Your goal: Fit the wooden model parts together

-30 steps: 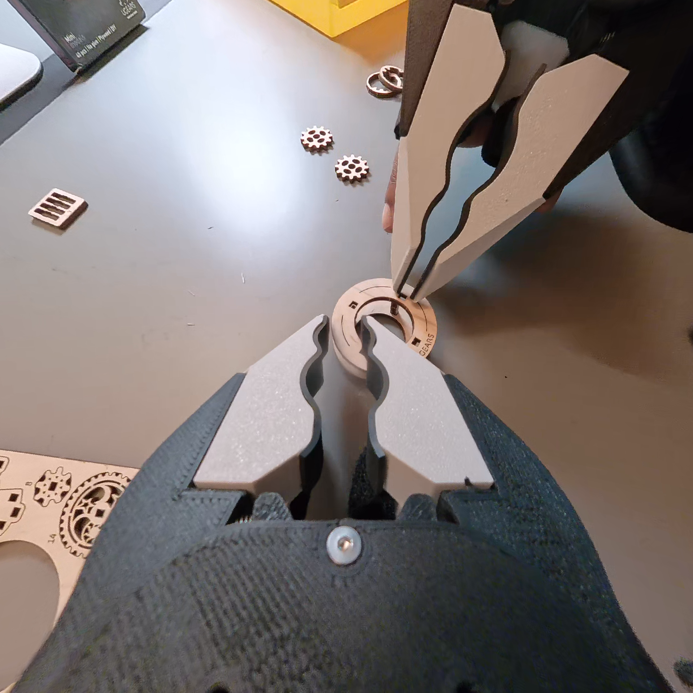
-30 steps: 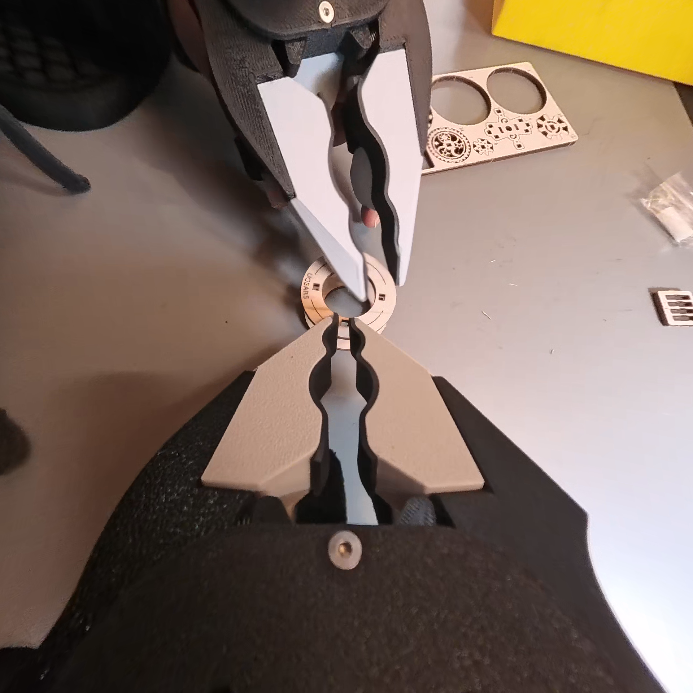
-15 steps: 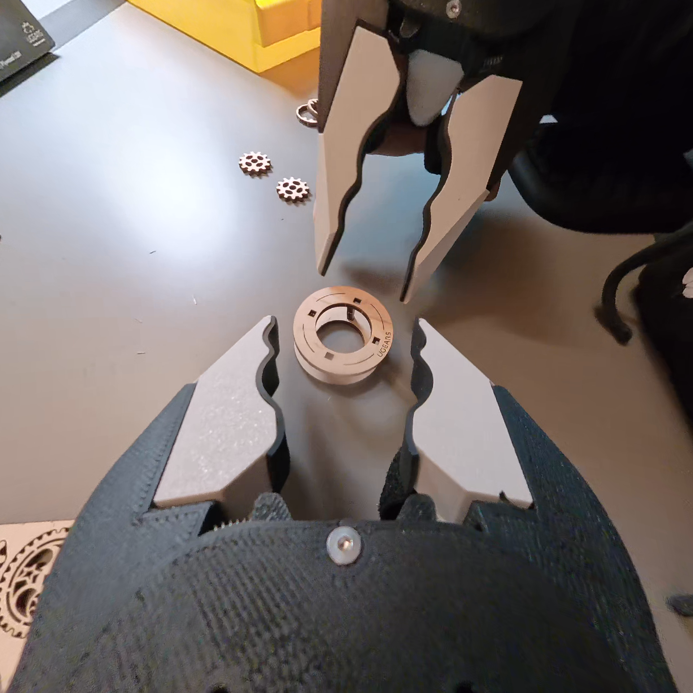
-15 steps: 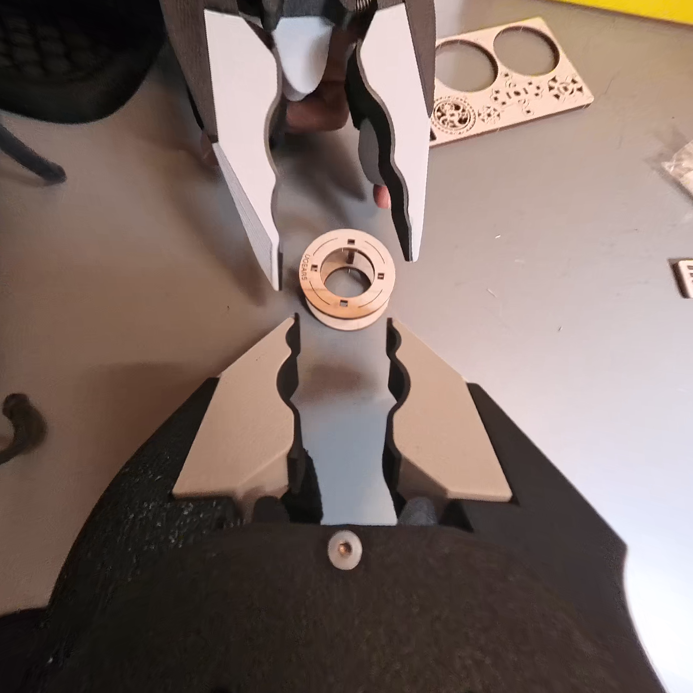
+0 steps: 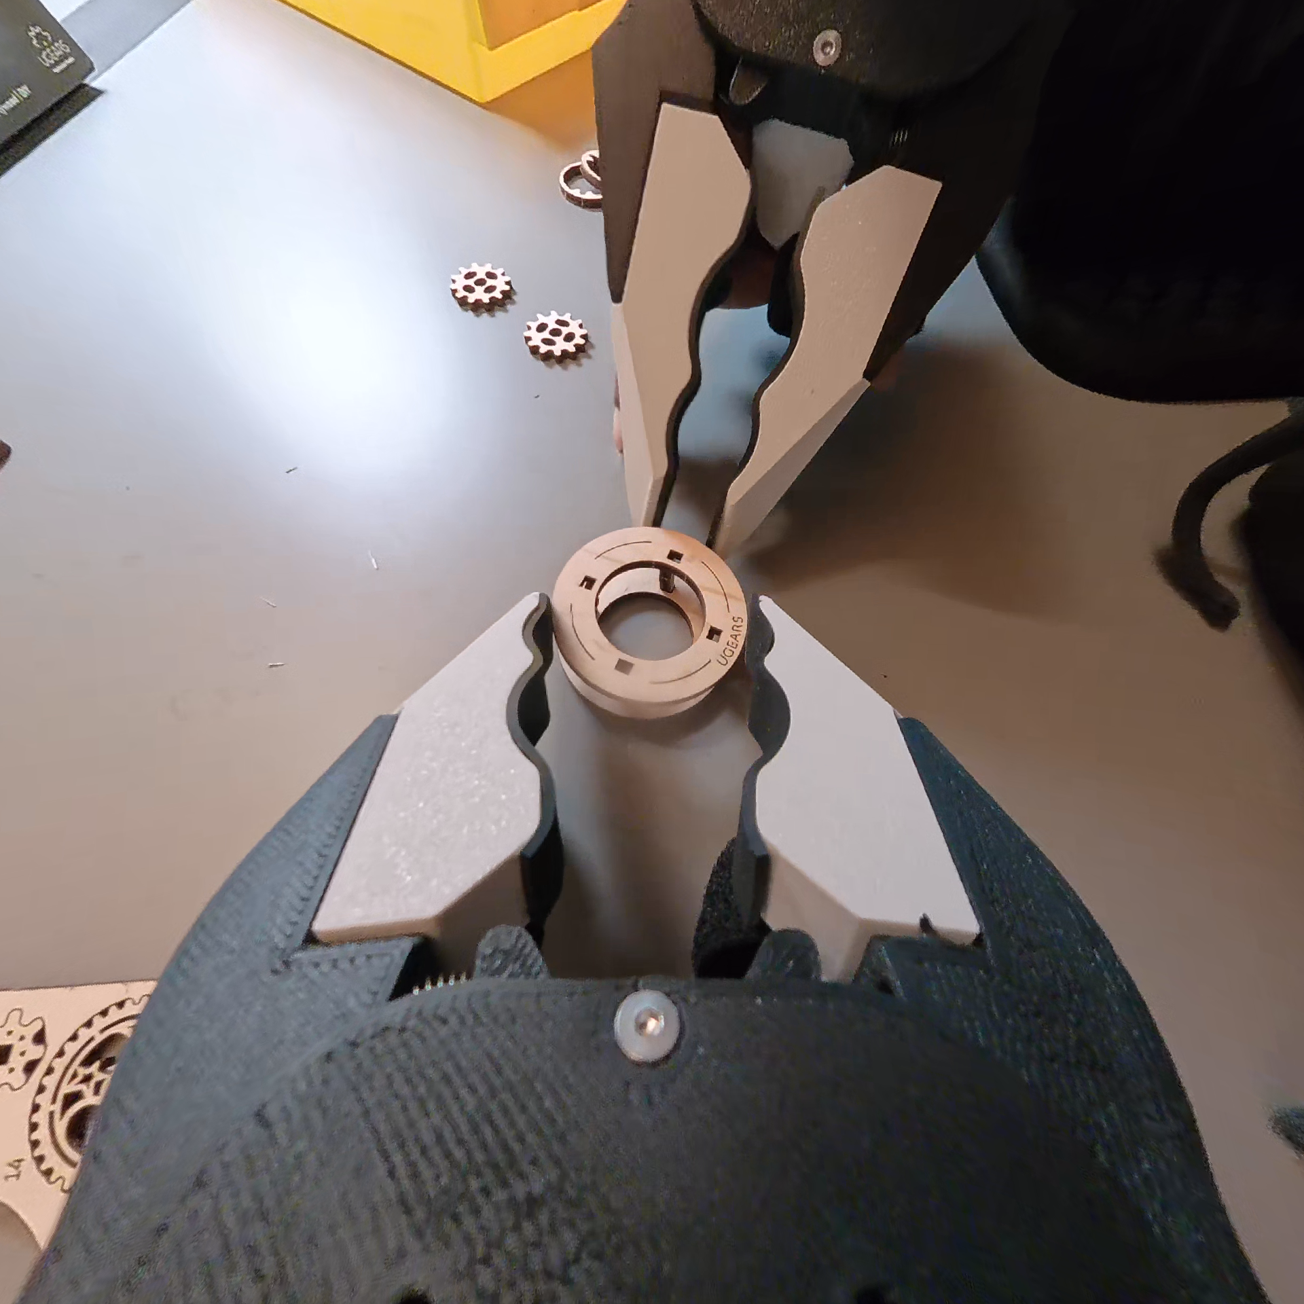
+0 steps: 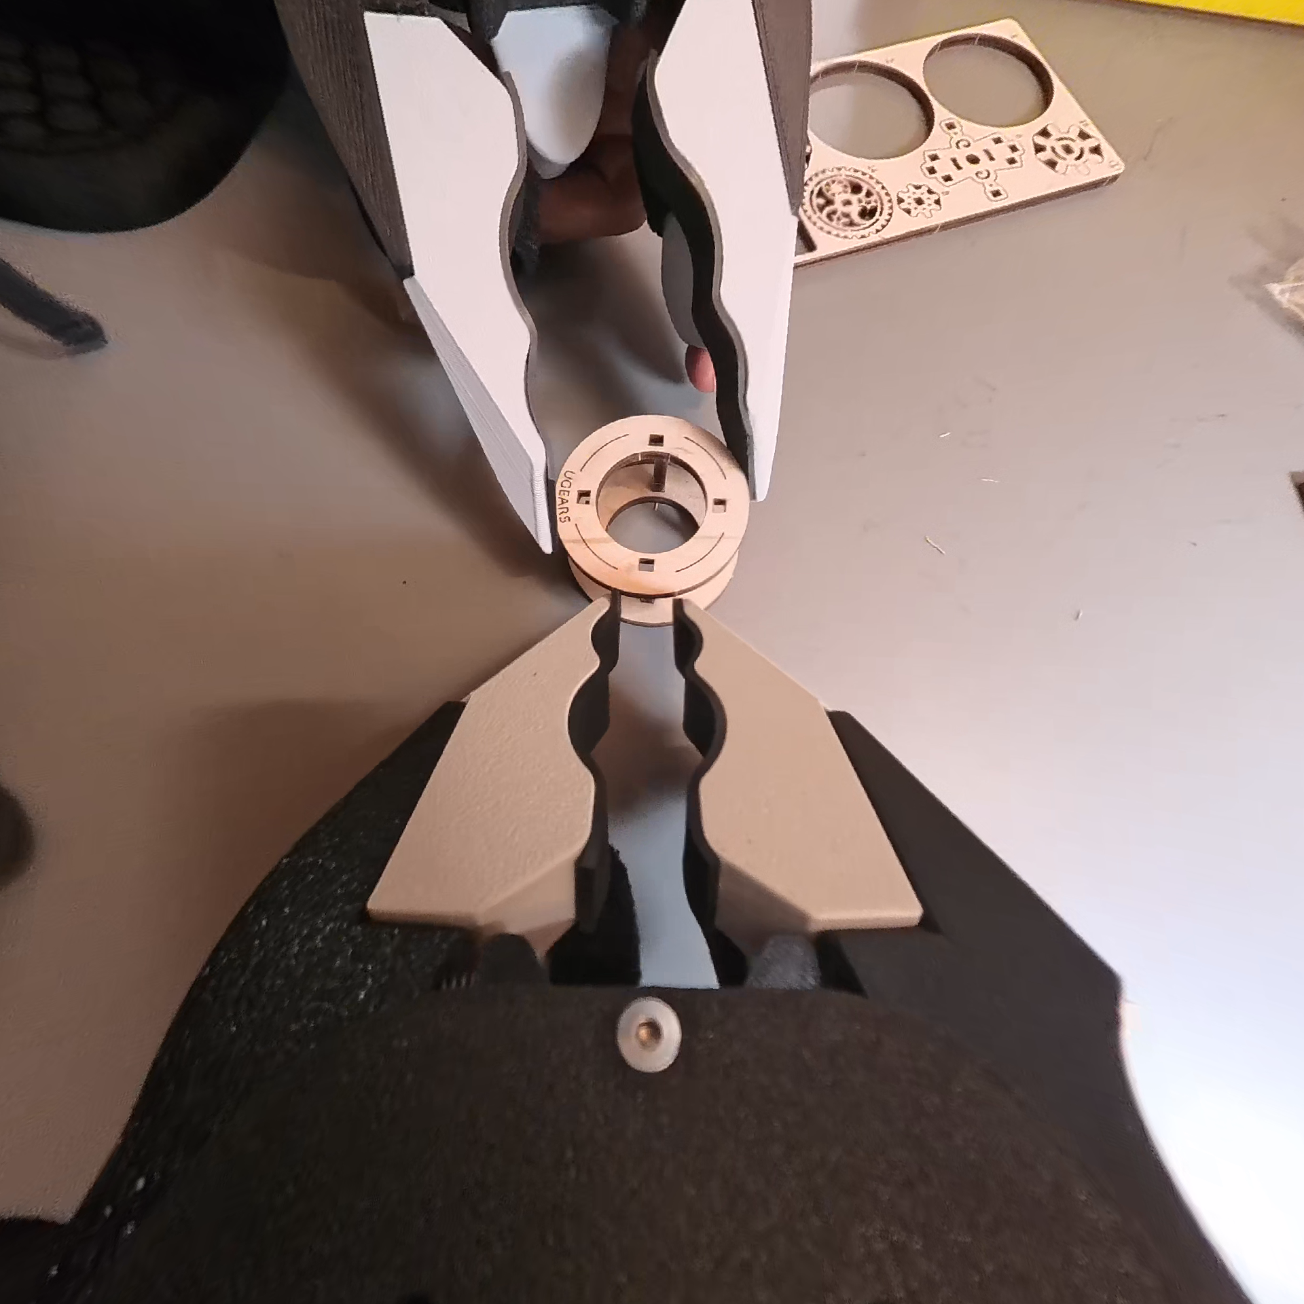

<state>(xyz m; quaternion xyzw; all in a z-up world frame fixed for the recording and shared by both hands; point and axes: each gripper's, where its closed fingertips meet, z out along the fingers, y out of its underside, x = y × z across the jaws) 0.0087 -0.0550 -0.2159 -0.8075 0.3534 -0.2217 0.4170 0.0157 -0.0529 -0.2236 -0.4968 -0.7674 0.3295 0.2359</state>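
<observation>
A wooden ring assembly (image 5: 635,676), two discs stacked with a gap and pegs between them, lies flat on the grey table. My left gripper (image 5: 653,607) has its jaws against the ring's left and right sides. The right wrist view shows the left gripper (image 6: 650,526) flanking the ring (image 6: 727,536) from the far side. My right gripper (image 6: 646,607) is open by a narrow gap, with its tips at the near rim of the lower disc. It also shows in the left wrist view (image 5: 688,533), just behind the ring.
Two small wooden gears (image 5: 482,288) (image 5: 555,337) and small rings (image 5: 582,183) lie at the back left, near a yellow box (image 5: 494,42). A wooden part sheet (image 6: 952,141) lies beyond the left gripper. A black chair base (image 5: 1199,529) stands beside the table. Left and right tips are no more than a few centimetres apart.
A second ago both grippers were nearly shut at the ring. Both then opened wide and drew back. Now the left has closed onto the ring's sides and the right has narrowed at its rim.
</observation>
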